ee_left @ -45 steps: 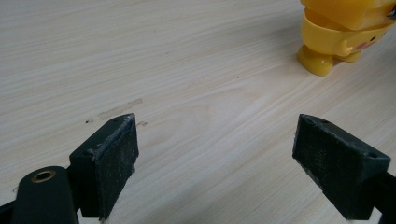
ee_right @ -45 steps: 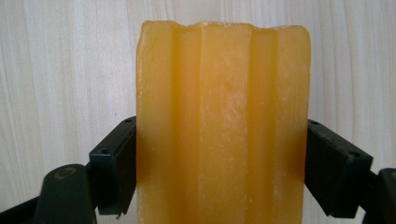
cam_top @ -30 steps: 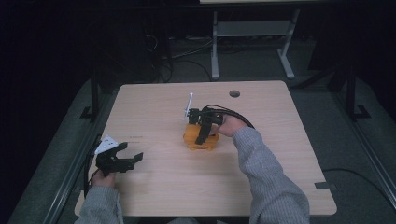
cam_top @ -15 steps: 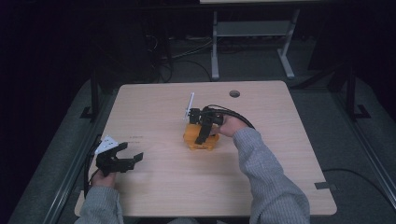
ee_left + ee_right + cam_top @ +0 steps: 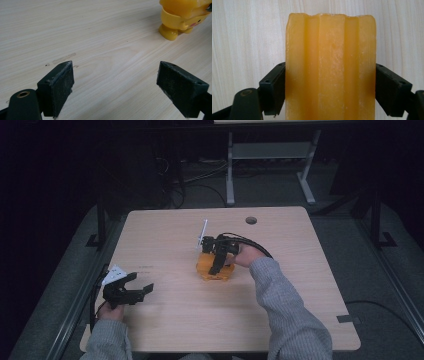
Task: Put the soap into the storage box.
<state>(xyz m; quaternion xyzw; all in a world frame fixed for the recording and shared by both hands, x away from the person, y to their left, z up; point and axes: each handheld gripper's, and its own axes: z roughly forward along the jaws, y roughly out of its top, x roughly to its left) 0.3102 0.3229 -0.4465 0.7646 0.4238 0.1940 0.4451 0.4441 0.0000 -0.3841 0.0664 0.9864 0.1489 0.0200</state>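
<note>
An orange-yellow plastic toy [image 5: 204,268] stands near the middle of the wooden table [image 5: 280,315]. My right gripper [image 5: 216,268] comes down on it from above, and its cable loops behind. In the right gripper view both jaws press the sides of the toy's ribbed orange body [image 5: 329,50], so the right gripper [image 5: 329,86] is shut on it. My left gripper [image 5: 142,282] rests near the table's front left edge, open with nothing between its jaws. In the left gripper view, the open left gripper [image 5: 116,85] faces bare wood, with the toy's yellow feet [image 5: 175,30] at the upper right.
A round cable hole [image 5: 251,220] sits near the table's far edge. A grey metal frame [image 5: 270,150] stands on the dark floor beyond the table. Bare wood lies between the two grippers and along the right side.
</note>
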